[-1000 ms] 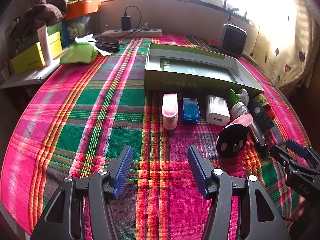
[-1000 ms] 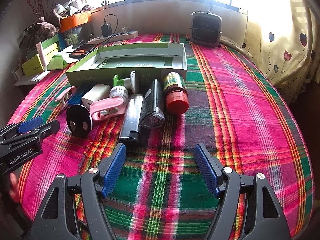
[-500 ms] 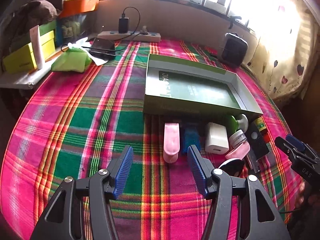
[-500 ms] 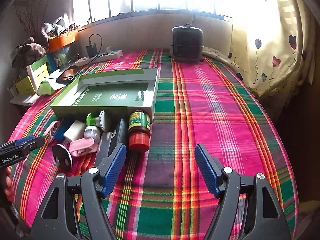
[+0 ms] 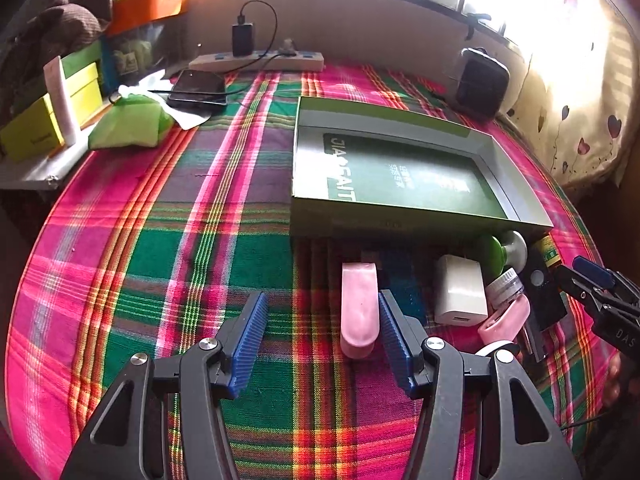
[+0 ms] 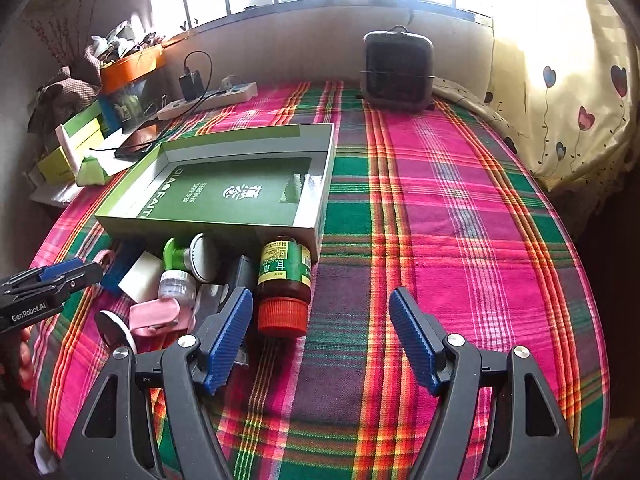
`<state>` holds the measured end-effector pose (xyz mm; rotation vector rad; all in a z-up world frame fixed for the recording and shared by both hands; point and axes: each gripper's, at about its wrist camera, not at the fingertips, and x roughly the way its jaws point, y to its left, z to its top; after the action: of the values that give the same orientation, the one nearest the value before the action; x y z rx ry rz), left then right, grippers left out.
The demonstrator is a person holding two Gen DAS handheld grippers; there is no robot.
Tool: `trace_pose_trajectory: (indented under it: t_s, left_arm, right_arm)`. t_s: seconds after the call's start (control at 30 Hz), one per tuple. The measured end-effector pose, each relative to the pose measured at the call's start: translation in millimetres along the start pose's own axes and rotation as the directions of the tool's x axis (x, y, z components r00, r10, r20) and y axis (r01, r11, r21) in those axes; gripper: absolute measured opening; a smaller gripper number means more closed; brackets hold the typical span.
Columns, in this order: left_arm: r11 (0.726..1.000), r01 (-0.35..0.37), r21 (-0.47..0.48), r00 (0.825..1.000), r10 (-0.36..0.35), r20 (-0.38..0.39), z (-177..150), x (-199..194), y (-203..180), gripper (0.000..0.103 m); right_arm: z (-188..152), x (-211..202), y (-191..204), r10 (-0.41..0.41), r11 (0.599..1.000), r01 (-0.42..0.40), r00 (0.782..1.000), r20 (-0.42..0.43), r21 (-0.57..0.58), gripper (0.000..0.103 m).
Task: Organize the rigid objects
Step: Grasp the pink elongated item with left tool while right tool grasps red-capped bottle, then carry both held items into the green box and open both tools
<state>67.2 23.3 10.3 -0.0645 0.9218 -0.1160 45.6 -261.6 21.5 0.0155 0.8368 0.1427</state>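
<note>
A shallow green box [image 5: 404, 176] [image 6: 240, 184] lies open on the plaid cloth. Along its near side runs a row of small items: a pink clip [image 5: 359, 312], a blue block [image 5: 404, 284], a white charger [image 5: 460, 294] [image 6: 140, 276], a small clear jar [image 5: 505, 286] [image 6: 178, 284], a pink case [image 5: 505, 318] [image 6: 154, 316], a green-and-white knob [image 5: 500, 250] [image 6: 192, 256], a black remote [image 5: 542, 292] and a red-capped brown bottle [image 6: 285, 280]. My left gripper [image 5: 320, 316] is open, its right finger beside the pink clip. My right gripper [image 6: 322, 316] is open just right of the bottle.
At the far left stand yellow-green boxes [image 5: 48, 116], a white tube [image 5: 62, 100], a green pouch [image 5: 128, 124], a phone [image 5: 198, 90] on charge and a power strip [image 5: 256, 62]. A dark heater [image 6: 398, 68] stands at the back. A heart-print curtain [image 6: 572, 100] hangs right.
Both grippers have risen and tipped forward toward the row of items. The left one has closed in on the pink clip, the right one on the bottle. Both stay open.
</note>
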Motion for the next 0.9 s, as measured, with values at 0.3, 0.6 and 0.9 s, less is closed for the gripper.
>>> trace_pose_trajectory:
  t_s: [0.3, 0.6, 0.9]
  left_arm:
    - [1.000, -0.021, 0.009, 1.000, 0.020, 0.006, 6, 7, 0, 0.055]
    - [0.999, -0.040, 0.010, 0.999, 0.040, 0.022, 7, 9, 3, 0.046]
    - [0.998, -0.062, 0.015, 0.998, 0.062, 0.028, 8, 10, 6, 0.024]
  right_arm:
    - [7, 15, -8, 0.021, 0.999, -0.020, 0.999, -0.042, 0.025, 0.065]
    - [7, 25, -5, 0.007, 1.000, -0.006, 0.997, -0.071, 0.008, 0.045]
    - [6, 24, -6, 0.004, 1.000, -0.003, 0.998, -0.066, 0.015, 0.034]
